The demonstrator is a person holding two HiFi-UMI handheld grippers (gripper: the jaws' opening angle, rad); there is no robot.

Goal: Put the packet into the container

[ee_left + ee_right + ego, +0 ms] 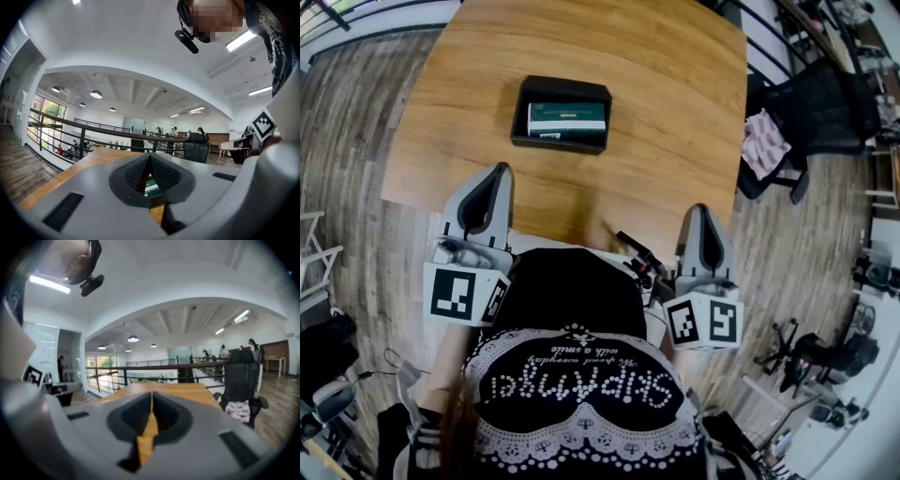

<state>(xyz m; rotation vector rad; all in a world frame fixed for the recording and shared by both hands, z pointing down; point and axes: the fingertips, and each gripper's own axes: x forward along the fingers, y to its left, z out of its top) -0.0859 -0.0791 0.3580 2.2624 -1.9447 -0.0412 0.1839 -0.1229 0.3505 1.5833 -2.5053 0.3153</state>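
well ahead of left gripper (499, 171) and right gripper (699, 210), packet (567, 118) inside container (562, 87)

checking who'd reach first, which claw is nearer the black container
Left. The left claw is short of the container, slightly to its left; the right claw is farther away, back and well off to its right.

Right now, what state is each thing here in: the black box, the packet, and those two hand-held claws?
container: open-topped, sitting on the table, with the packet in it.
packet: lying flat inside the container.
left gripper: jaws together, empty, short of the container.
right gripper: jaws together, empty, over the table's near edge.
office chair: nobody in it, a pink cloth draped on the seat.
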